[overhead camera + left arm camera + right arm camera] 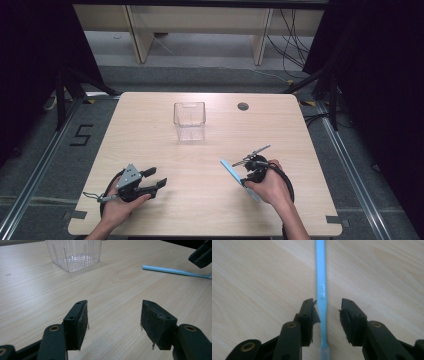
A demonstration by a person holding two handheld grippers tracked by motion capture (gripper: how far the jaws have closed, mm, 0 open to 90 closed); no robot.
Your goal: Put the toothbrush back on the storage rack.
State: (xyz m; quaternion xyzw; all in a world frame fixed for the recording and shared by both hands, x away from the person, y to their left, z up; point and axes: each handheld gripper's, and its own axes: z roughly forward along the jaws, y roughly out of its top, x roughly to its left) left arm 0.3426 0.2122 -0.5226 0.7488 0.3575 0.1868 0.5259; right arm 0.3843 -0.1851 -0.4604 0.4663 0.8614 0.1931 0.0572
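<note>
The light blue toothbrush (321, 292) is laid flat on the tabletop (165, 150), nearer the person than the clear plastic container (190, 120) and off to its right. Its handle is straddled by the right tool (327, 312), whose jaws are spread to either side of it; the left pad is seen just beside the handle, the right pad apart from it, so nothing is pinched. The left tool (113, 323) is held low over bare wood, well apart from the toothbrush, with its jaws spread around nothing.
</note>
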